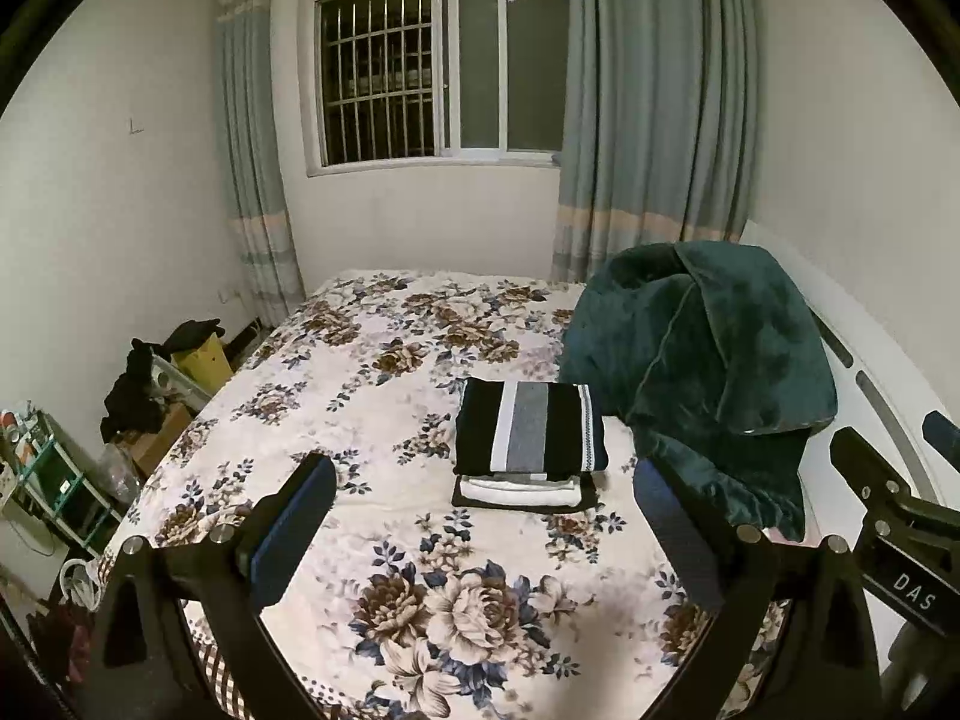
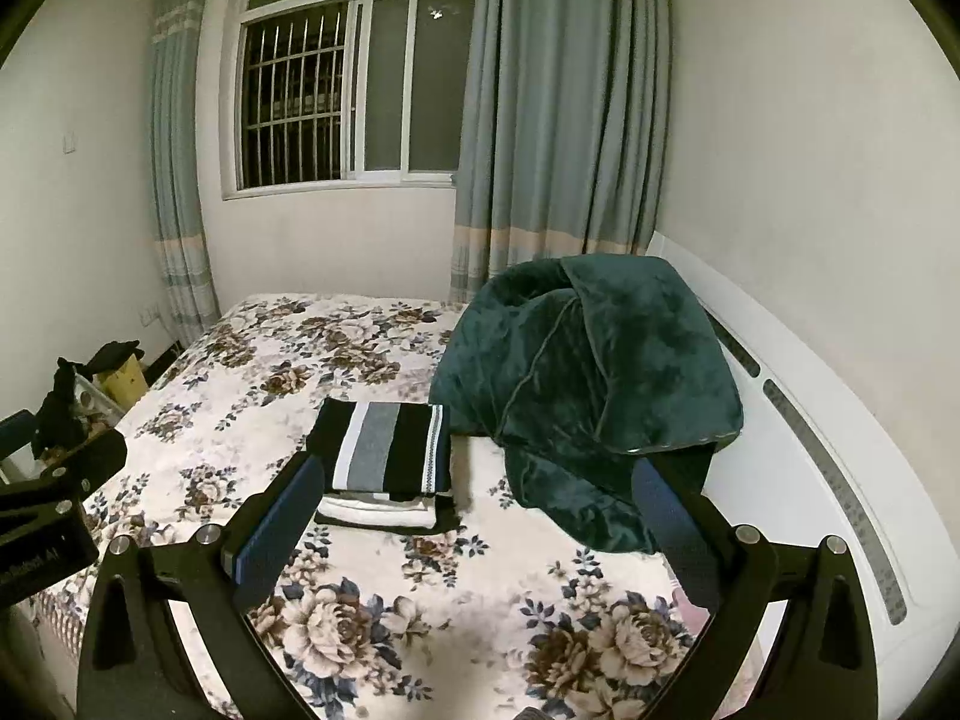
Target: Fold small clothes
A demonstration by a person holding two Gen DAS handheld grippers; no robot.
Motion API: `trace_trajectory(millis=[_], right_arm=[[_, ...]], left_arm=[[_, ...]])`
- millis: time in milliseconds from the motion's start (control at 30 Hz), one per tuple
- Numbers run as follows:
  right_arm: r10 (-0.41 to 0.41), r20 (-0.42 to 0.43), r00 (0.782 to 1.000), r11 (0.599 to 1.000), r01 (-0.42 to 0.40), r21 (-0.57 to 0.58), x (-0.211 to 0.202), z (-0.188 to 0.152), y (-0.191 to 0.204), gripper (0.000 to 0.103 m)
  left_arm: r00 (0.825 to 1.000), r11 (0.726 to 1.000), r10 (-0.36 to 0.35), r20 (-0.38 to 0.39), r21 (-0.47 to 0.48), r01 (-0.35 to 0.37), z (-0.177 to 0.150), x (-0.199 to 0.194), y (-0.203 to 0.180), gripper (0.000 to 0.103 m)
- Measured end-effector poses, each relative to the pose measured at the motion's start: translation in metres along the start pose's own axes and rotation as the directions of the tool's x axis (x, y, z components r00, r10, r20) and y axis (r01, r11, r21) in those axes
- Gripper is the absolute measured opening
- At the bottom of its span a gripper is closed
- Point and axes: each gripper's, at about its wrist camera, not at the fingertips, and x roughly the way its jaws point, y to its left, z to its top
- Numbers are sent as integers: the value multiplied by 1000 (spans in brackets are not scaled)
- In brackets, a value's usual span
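A folded garment with black, white and grey stripes [image 1: 528,427] lies on top of a small stack of folded white and dark clothes [image 1: 522,493] in the middle of the floral bedspread [image 1: 360,360]. The same striped garment [image 2: 384,447] shows in the right wrist view. My left gripper [image 1: 486,480] is held above the bed in front of the stack, open, nothing between its fingers. My right gripper [image 2: 480,489] is also open and holds nothing, raised just short of the stack. Each gripper shows at the edge of the other's view.
A crumpled dark green blanket [image 1: 702,378] is heaped at the right against the white headboard [image 2: 810,420]. Boxes, dark clothes [image 1: 135,396] and a small shelf [image 1: 54,480] crowd the floor left of the bed. A barred window [image 1: 414,66] and blue curtains [image 1: 654,102] stand behind.
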Motion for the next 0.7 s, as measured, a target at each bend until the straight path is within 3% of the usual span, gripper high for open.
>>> trace_trajectory(millis=[700], right_arm=[[37, -15, 999, 999, -38, -21, 5, 11, -10, 103]], left_arm=[[1000, 1000, 3, 13, 0, -3, 7, -13, -7, 103]])
